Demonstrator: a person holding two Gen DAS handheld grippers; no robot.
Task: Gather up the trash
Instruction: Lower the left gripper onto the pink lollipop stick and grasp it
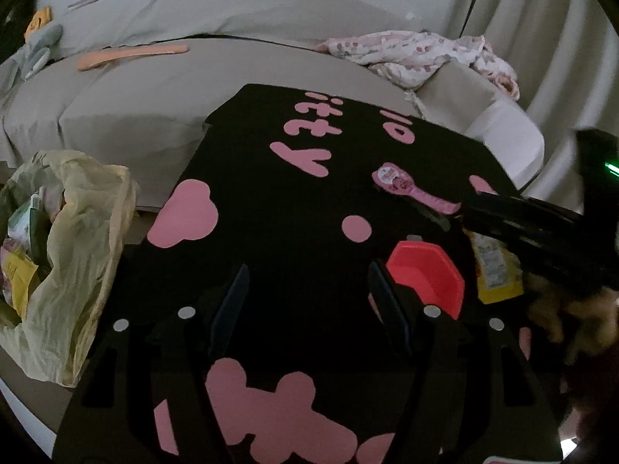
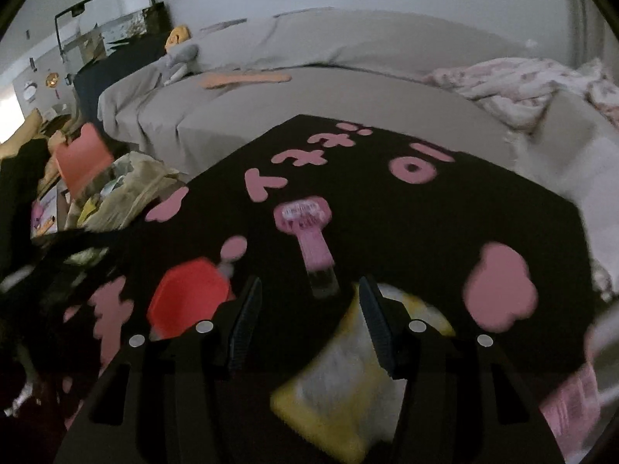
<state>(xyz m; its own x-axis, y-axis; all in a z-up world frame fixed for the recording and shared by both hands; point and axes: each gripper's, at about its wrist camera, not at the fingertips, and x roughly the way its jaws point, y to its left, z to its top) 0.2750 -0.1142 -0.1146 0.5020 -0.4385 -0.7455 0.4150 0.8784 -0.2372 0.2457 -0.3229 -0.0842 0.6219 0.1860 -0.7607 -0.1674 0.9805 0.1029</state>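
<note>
Both grippers' jaws stand spread and empty: the right gripper (image 2: 307, 309) is just over the yellow packet (image 2: 348, 379), the left gripper (image 1: 309, 301) beside the red cup (image 1: 425, 276). These and the pink wrapper (image 2: 309, 232) still lie on the black mat (image 1: 278, 193), so I judge the job partly done. Its pink lettering and the wrapper's label cannot be read, and beyond the mat's left edge the bag (image 1: 73, 239) already holds trash.

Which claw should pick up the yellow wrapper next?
The right claw, probably. The yellow wrapper lies right under its open fingers. The left claw hovers over bare black mat, with the red cup between it and the wrapper.
</note>
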